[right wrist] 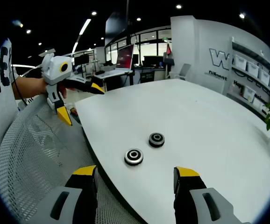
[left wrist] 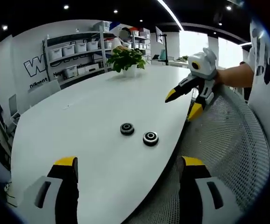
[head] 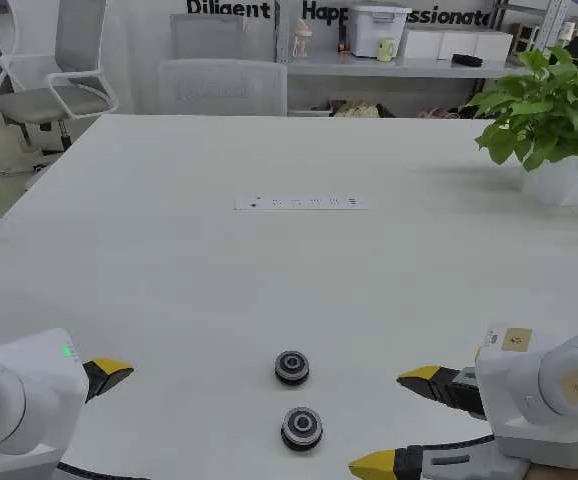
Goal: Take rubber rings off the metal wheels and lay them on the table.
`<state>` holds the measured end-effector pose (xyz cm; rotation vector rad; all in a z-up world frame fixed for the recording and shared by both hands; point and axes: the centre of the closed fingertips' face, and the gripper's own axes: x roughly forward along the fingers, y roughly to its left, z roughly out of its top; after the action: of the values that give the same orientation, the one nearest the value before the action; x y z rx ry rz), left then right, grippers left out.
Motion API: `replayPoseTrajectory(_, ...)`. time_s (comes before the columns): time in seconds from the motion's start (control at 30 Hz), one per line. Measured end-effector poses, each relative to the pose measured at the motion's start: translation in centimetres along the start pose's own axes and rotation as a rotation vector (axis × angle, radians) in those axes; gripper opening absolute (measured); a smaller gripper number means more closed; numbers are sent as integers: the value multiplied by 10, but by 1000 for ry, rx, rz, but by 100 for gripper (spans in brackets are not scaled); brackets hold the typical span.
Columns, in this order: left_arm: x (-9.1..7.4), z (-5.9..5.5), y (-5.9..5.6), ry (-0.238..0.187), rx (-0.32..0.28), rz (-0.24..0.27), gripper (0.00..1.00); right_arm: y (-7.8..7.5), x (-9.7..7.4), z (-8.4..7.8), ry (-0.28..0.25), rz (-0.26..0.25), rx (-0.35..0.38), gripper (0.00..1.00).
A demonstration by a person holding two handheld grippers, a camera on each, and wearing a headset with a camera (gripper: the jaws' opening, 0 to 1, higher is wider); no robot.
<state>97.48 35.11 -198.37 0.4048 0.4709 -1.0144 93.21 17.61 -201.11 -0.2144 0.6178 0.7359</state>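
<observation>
Two small metal wheels with black rubber rings lie flat on the white table (head: 269, 270) near its front edge. The farther wheel (head: 291, 367) (left wrist: 127, 129) (right wrist: 156, 139) and the nearer wheel (head: 301, 428) (left wrist: 150, 138) (right wrist: 134, 157) sit a little apart. My left gripper (head: 107, 376) (left wrist: 129, 163) (right wrist: 81, 103) hovers open, well to the left of them, with nothing between its yellow-tipped fingers. My right gripper (head: 396, 420) (left wrist: 181, 100) (right wrist: 136, 171) is open too, off to the wheels' right and holding nothing.
A potted plant (head: 554, 130) stands at the far right and a flat power strip (head: 301, 203) lies mid-table. Chairs (head: 54, 70) and a shelf stand beyond the far edge. Grey mesh (left wrist: 228, 140) (right wrist: 37, 140) runs along the table's near edge.
</observation>
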Motion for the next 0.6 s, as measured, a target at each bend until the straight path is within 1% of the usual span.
replayPoseTrajectory(0.6,0,-1,0,7,12,4,81,-1,0,-2,8,0,3,60)
